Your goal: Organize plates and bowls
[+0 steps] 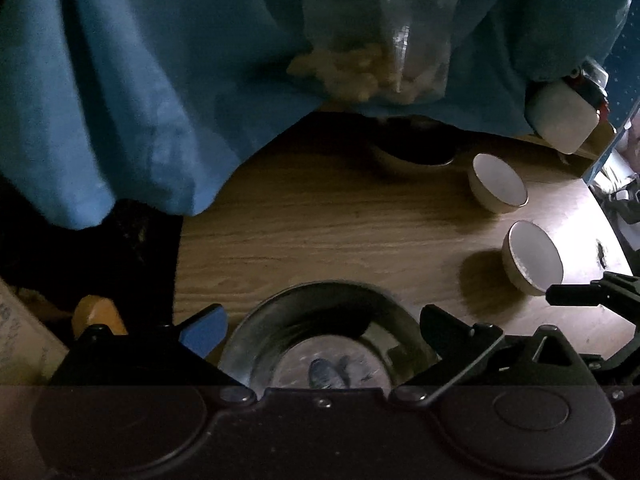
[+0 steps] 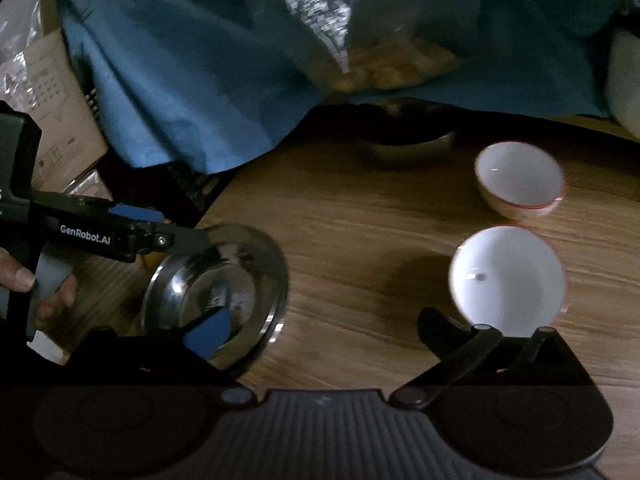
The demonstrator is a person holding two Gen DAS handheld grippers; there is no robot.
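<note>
A shiny steel bowl [image 1: 328, 344] sits on the wooden table [image 1: 320, 220], low in the left wrist view. My left gripper [image 1: 324, 328] stands open around it, and its pads do not press the rim. Two white bowls stand apart at the right, a far one [image 2: 520, 178] with a red rim and a near one [image 2: 508, 276]. My right gripper [image 2: 326, 330] is open over bare table between the steel bowl [image 2: 216, 292] and the near white bowl, with nothing held. A dark dish [image 2: 408, 136] shows half hidden under the cloth.
A blue cloth [image 1: 140, 100] hangs over the back of the table, with a clear plastic bag of pale food [image 1: 360, 68] on it. A white container [image 1: 560, 120] stands at the back right. Cardboard boxes [image 2: 60, 92] lie off the table's left edge. A hand [image 2: 52, 296] grips the left tool.
</note>
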